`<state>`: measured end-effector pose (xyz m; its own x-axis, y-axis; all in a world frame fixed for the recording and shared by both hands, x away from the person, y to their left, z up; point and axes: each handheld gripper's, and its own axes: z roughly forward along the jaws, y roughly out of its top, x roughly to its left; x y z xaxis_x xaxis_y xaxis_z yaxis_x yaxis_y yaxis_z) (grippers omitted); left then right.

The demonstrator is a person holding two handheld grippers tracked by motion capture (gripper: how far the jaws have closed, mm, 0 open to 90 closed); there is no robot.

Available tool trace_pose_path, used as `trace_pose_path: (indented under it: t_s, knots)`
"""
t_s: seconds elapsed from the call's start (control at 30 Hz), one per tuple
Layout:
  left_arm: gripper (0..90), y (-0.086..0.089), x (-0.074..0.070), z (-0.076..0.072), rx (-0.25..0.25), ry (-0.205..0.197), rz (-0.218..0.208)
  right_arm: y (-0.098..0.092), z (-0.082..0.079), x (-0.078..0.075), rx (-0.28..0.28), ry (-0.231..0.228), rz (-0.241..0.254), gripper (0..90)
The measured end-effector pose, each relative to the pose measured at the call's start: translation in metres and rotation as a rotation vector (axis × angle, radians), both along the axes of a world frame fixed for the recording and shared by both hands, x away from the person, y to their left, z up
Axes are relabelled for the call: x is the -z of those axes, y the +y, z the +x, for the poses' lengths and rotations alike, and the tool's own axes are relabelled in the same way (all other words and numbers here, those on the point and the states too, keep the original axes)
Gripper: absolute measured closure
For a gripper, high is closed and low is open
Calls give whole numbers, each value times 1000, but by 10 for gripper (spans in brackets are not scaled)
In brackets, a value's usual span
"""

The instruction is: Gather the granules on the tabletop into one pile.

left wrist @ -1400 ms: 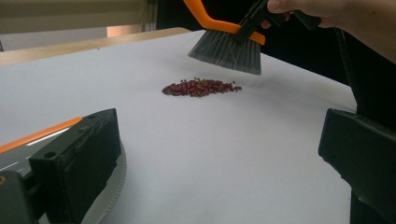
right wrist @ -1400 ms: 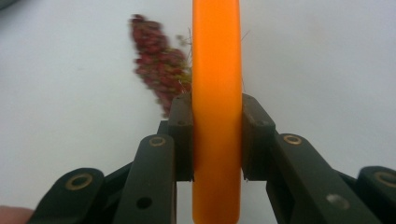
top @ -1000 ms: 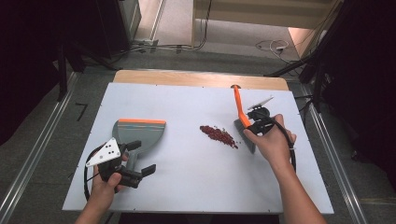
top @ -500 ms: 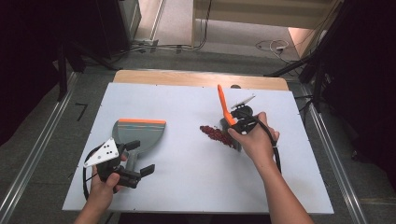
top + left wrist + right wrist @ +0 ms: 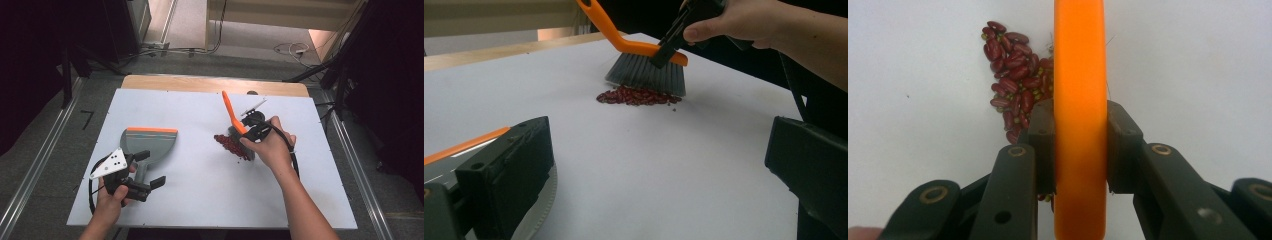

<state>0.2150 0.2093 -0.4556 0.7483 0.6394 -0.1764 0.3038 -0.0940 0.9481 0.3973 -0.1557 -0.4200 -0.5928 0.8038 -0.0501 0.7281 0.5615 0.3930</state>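
the right tongs [image 5: 248, 134], clenched on the orange hand brush [image 5: 231, 116], have carried it leftward across the white worktop [image 5: 200, 200] since a second ago; its bristles now sit on the right edge of the pile of red beans [image 5: 231, 145], so the sweep toward the grey dustpan [image 5: 149, 145] looks ready to start. the left tongs [image 5: 147, 172] have stayed by the dustpan's handle, jaws released, one on either side. count: one brush, one dustpan, one bean pile, two tongs.

No legible text, labels or numbers.
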Motion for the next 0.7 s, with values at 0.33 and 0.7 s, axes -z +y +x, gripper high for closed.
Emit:
trace_pose_path:
  t_s: [0.33,0.7]
  knots:
    - [0,-1,0,1,0,1,-2,1,-2,6,-81,-32,-59,685]
    - [0,-1,1,1,-2,1,-1,-14,-12,-12,-101,-49,16,684]
